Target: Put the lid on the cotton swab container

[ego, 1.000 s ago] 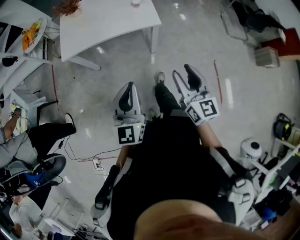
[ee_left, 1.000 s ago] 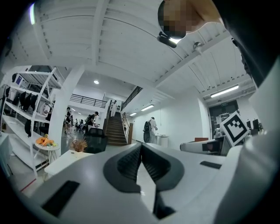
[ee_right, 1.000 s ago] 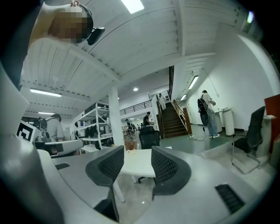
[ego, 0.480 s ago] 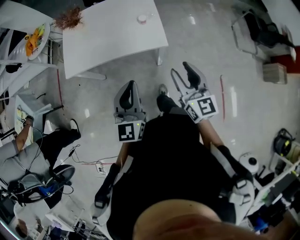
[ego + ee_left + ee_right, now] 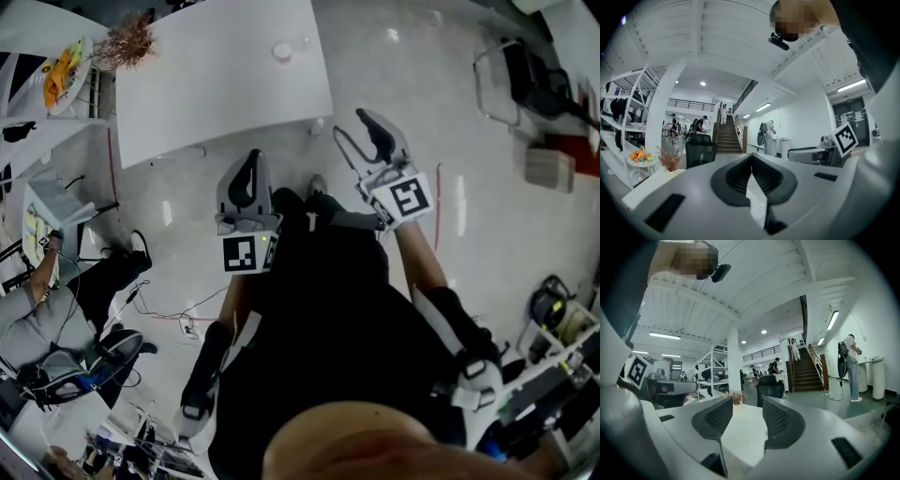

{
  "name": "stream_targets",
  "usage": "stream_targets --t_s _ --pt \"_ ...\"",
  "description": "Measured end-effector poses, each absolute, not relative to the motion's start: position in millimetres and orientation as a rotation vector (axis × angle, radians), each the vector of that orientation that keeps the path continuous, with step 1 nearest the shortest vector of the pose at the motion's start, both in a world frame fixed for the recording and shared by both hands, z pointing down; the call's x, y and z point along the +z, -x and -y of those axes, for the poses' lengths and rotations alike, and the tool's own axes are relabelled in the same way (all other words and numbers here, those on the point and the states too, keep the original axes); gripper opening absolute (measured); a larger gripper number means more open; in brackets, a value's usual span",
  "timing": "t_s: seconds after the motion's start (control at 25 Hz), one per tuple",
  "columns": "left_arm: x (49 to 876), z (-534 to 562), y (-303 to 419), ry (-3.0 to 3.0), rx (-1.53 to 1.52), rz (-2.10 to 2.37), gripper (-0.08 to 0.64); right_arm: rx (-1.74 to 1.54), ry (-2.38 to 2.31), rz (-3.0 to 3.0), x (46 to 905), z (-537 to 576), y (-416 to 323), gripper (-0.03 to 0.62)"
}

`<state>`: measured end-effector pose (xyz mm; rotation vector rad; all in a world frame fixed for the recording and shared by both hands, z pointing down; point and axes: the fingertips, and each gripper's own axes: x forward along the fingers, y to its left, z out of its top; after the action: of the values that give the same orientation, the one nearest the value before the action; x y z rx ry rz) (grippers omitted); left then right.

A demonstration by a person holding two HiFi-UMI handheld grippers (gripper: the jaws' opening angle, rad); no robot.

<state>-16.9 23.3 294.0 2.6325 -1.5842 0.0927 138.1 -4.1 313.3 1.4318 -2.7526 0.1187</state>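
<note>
A white tabletop (image 5: 225, 84) stood ahead of the person. On it, near its far right corner, sat a small round white thing (image 5: 282, 52), seemingly the swab container; it was too small to tell whether a lid was on it. A dried plant (image 5: 122, 42) sat at the tabletop's far left corner.

Both tongs were held off the tabletop, over the grey floor (image 5: 487, 187) on its near side. The left tongs (image 5: 251, 157) were just short of the tabletop's near edge, their jaws pressed together with nothing between them (image 5: 751, 161). The right tongs (image 5: 354, 127) were just off the tabletop's near right corner, their jaws standing wide and empty (image 5: 747, 416); between them only the tabletop's bare white surface (image 5: 740, 437) showed, with the plant (image 5: 737, 397) at its far end.

A black chair (image 5: 769, 385) stood beyond the tabletop, and a staircase (image 5: 806, 373) rose farther behind it. Left of the tabletop was a round side table (image 5: 61, 66) bearing yellow and orange items. Well to the tabletop's near left, a person (image 5: 56, 309) sat on the floor amid cables.
</note>
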Motion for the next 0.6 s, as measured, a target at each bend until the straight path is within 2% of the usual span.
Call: stream_targets --t_s 0.16,0.6 --pt "310 6 1 -2.633 0.133 1.57 0.006 0.169 -1.367 2.771 327 35 -149 0.187" --pt "356 103 12 -2.652 0.246 1.43 0.008 0.245 -1.197 2.698 398 138 -126 0.187"
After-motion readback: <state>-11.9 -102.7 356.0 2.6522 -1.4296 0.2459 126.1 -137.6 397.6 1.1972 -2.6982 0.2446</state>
